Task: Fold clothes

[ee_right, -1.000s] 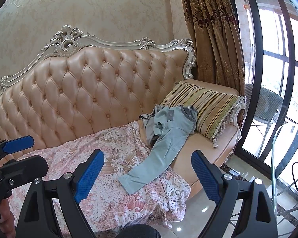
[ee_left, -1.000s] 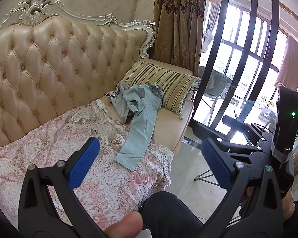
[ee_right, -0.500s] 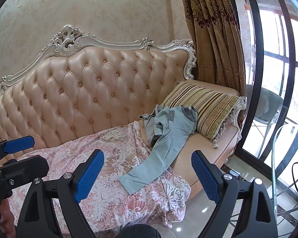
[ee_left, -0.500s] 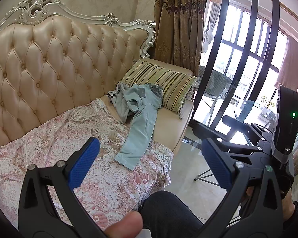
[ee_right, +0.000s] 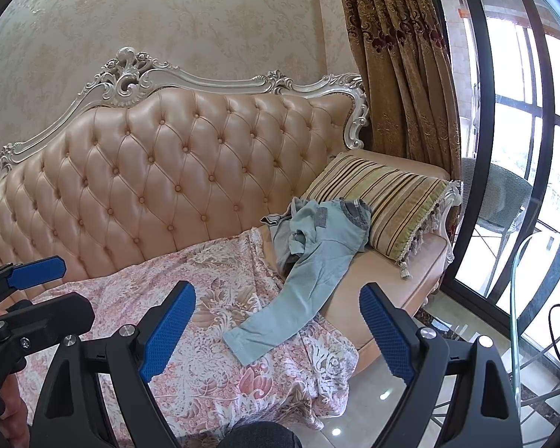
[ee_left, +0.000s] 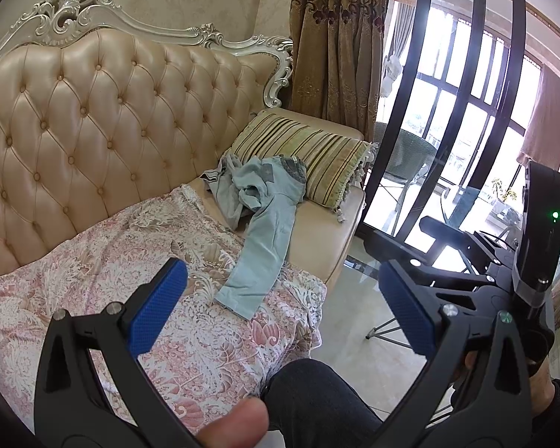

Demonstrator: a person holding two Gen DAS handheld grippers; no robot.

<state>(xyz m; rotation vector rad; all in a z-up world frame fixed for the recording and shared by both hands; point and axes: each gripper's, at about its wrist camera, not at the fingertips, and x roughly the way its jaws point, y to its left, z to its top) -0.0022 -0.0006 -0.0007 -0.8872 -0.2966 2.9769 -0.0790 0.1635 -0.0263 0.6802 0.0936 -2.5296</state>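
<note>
Nothing shifted: both tools (ee_left: 282, 311) (ee_right: 278, 332) gaping, empty, short of crumpled shirt (ee_right: 310, 261).

Garment (ee_right: 313, 272) lies across blanket (ee_right: 205, 298) and sofa seat (ee_right: 384, 280), pillow (ee_right: 388, 201) behind it.

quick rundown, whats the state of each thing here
left tool: open, holding nothing
right tool: open, holding nothing
blue garment: crumpled, unfolded, one leg trailing onto the floral blanket
striped pillow: leaning at the sofa end
curtain: drawn aside
</note>
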